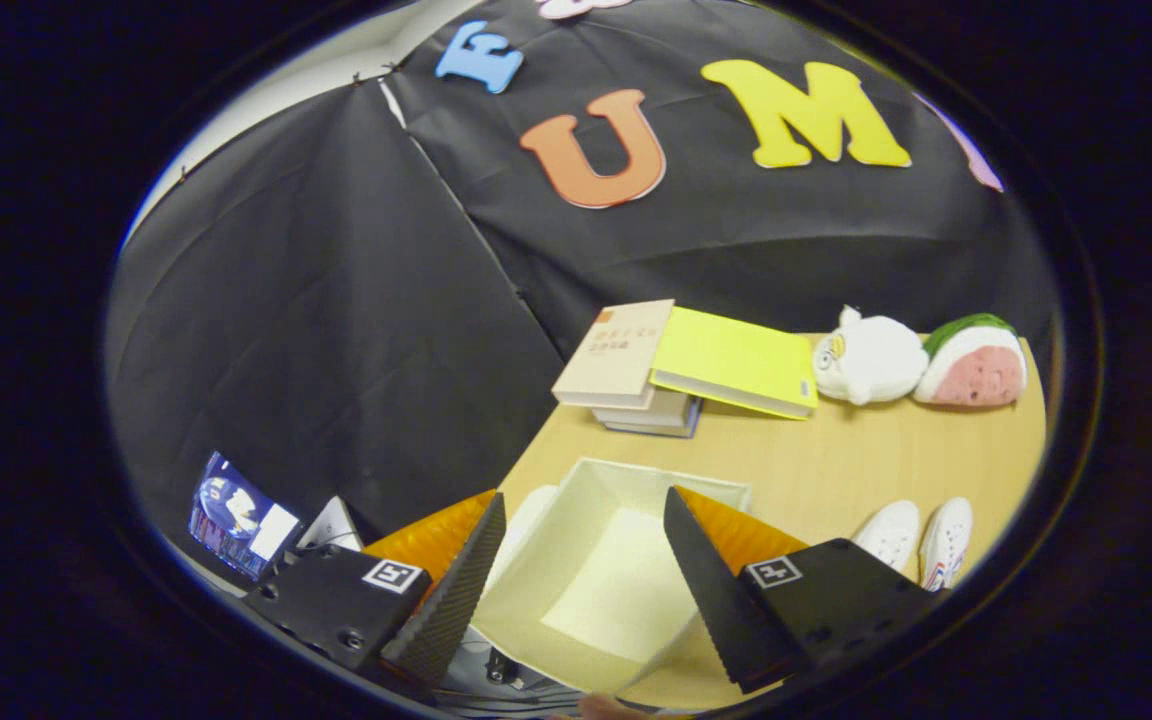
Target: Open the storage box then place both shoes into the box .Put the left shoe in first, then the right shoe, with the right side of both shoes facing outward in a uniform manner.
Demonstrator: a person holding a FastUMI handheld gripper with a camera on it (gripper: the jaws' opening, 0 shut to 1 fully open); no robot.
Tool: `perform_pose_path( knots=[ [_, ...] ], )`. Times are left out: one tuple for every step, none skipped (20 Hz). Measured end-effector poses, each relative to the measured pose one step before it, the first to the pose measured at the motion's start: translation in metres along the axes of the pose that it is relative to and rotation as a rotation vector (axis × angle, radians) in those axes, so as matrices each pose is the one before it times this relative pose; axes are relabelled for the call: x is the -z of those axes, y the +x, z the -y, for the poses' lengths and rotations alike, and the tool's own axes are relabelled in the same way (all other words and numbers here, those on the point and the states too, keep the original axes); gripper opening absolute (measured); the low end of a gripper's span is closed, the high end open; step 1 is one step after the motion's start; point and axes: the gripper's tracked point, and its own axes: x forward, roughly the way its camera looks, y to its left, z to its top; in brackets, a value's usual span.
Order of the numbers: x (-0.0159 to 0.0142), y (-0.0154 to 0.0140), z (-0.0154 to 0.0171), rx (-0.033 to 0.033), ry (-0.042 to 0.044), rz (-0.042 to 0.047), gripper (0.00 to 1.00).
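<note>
So the box (pixel 606 570) is already opened near the bench's (pixel 836 470) front edge, seen between the gripper's (pixel 576 580) wide-apart, empty fingers, and the shoes (pixel 921 540) at the right edge haven't been touched, so the left one probably gets grabbed next.

Open box (pixel 626 570) — white shoes (pixel 921 540) beside

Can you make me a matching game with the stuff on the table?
Things:
1. box
2. shoes
3. yellow book
4. plush toys

Places:
A. by the far wall, past the shoes
B. leaning on the book stack
C. open, between the spread jaws of the gripper
D. side by side, beside the box

Pairs: 1-C, 2-D, 3-B, 4-A
</note>
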Motion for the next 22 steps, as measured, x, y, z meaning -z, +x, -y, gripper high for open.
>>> perform_pose_path(
  knots=[
    [0.00190, -0.00529, 0.01917, 0.01752, 0.01872, -0.00239, 1.00],
    [0.00399, -0.00629, 0.01772, 0.02112, 0.01534, -0.00466, 1.00],
    [0.00337, -0.00442, 0.01990, 0.02692, 0.01407, -0.00765, 1.00],
    [0.00503, -0.00352, 0.01851, 0.02923, 0.01317, -0.01173, 1.00],
    [0.00467, -0.00252, 0.01874, 0.02816, 0.01049, -0.01627, 1.00],
    [0.00666, -0.00299, 0.01959, 0.03384, 0.01280, -0.02112, 1.00],
    [0.00611, -0.00026, 0.01558, 0.02748, 0.00486, -0.02335, 1.00],
    [0.00777, -0.00021, 0.01982, 0.02900, 0.00309, -0.03042, 1.00],
    [0.00700, 0.00068, 0.01506, 0.02791, 0.00385, -0.02719, 1.00],
    [0.00834, 0.00204, 0.01718, 0.03198, 0.00593, -0.03586, 1.00],
    [0.00923, 0.00397, 0.01487, 0.02038, 0.00595, -0.03042, 1.00],
    [0.00716, 0.00564, 0.01492, 0.02391, 0.00847, -0.03105, 1.00],
    [0.00892, 0.00361, 0.01326, 0.01754, 0.00962, -0.03224, 1.00],
    [0.00917, 0.00527, 0.00960, 0.00041, 0.01278, -0.03567, 1.00],
    [0.00900, 0.00800, 0.01153, 0.00576, 0.01550, -0.04029, 1.00],
    [0.00687, 0.00912, 0.01122, 0.00276, 0.02080, -0.03331, 1.00],
    [0.00482, 0.00967, 0.00904, -0.00179, 0.01796, -0.02572, 1.00],
    [0.00161, 0.00986, 0.00856, -0.00323, 0.02023, -0.01989, 1.00],
    [0.00110, 0.00669, 0.00365, -0.01077, 0.00865, -0.01598, 1.00],
    [0.00043, 0.00873, 0.00485, -0.00308, 0.00562, -0.02062, 1.00],
    [0.00158, 0.00900, 0.00371, 0.00003, 0.00045, -0.03054, 1.00],
    [0.00077, 0.00758, 0.00321, 0.00760, 0.00355, -0.02606, 1.00]
  ],
)
